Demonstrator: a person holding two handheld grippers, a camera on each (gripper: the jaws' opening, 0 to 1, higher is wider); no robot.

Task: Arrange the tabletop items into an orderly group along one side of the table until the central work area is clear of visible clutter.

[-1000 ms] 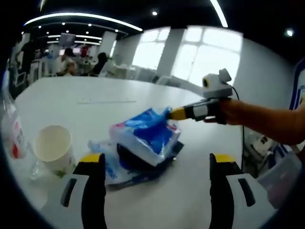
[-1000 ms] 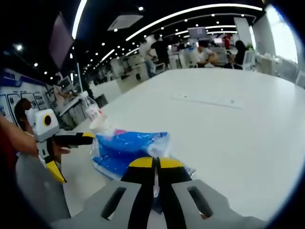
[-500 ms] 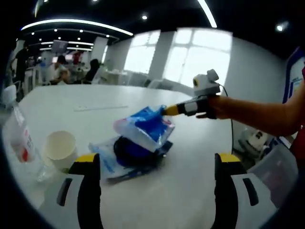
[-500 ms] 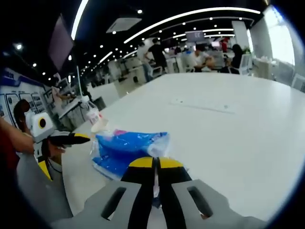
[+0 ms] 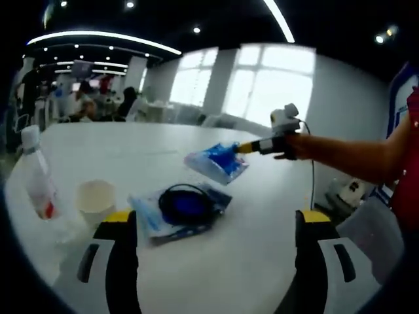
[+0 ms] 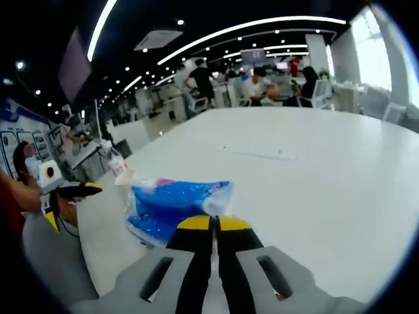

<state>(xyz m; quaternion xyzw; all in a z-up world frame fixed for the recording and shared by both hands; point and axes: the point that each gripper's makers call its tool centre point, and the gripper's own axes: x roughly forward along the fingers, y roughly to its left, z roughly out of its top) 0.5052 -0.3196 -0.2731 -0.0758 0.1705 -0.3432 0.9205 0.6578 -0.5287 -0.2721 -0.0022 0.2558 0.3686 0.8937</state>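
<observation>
Dangling blue packet (image 5: 218, 161), right gripper (image 6: 214, 224) jaws pinched.

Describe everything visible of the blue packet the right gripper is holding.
The blue packet is a soft, crinkly plastic pack, blue with white and a touch of pink at one edge, apparently tissues. The right gripper is shut on one corner, holding it tilted in the air, clear of the white table. In the left gripper view it hangs above and beyond the black coiled item lying on another blue pack.
</observation>
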